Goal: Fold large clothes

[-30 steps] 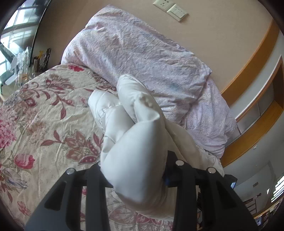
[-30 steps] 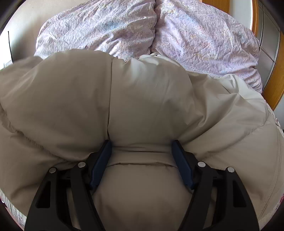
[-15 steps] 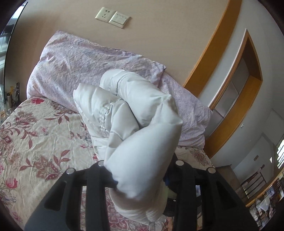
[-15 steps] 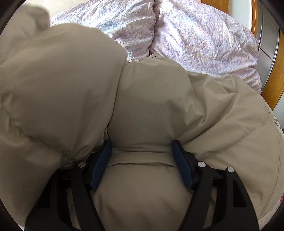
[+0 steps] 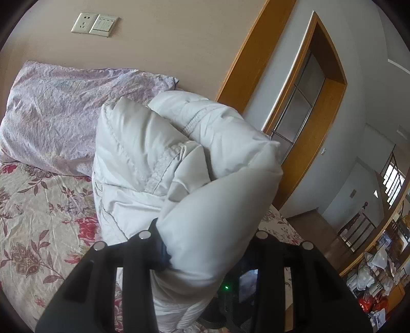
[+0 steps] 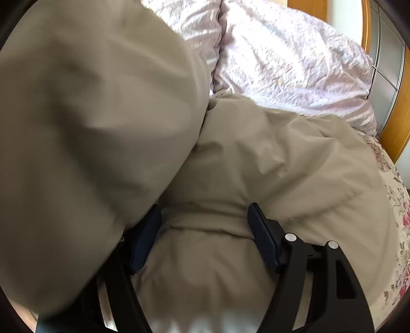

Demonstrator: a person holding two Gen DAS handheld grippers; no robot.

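puffer jacket (image 5: 194, 164) | bunched, clamped in left hand-held gripper (image 5: 207, 246) | another fold pinched by right hand-held gripper (image 6: 205, 230)

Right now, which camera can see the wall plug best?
The left wrist view. The white wall socket sits in plain sight on the beige wall, next to a switch panel, above the purple pillow. The right wrist view does not show it at all: the puffy jacket and pillows fill that picture.
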